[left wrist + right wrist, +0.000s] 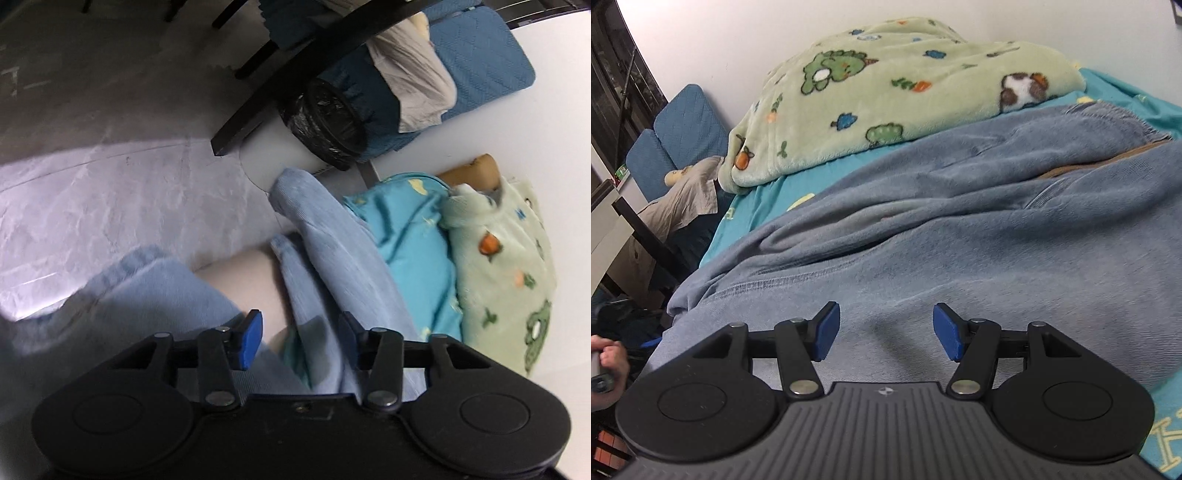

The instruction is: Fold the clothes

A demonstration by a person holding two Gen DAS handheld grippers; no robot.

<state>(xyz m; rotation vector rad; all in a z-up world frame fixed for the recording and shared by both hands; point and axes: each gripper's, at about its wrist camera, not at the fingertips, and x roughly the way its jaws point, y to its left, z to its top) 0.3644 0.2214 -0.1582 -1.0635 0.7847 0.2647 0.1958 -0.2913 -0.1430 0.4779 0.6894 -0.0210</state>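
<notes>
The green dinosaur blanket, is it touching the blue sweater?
Touching. The right wrist view shows the green blanket with its lower edge lying right against the top of the blue sweater, with no sheet showing between them there.

One blue garment [960, 229] (one green blanket [886, 92])

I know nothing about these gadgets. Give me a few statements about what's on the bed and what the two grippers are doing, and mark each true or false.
1. The right gripper is open above the blue-grey garment. True.
2. The left gripper is clamped shut on the garment. False: its jaws stand apart, with a fold of cloth running between them.
3. A pale green fleece blanket with cartoon animals lies beyond the garment. True.
4. The bed sheet is red. False: it is turquoise.
5. A bin lined with a black bag stands on the floor by the bed. True.
</notes>
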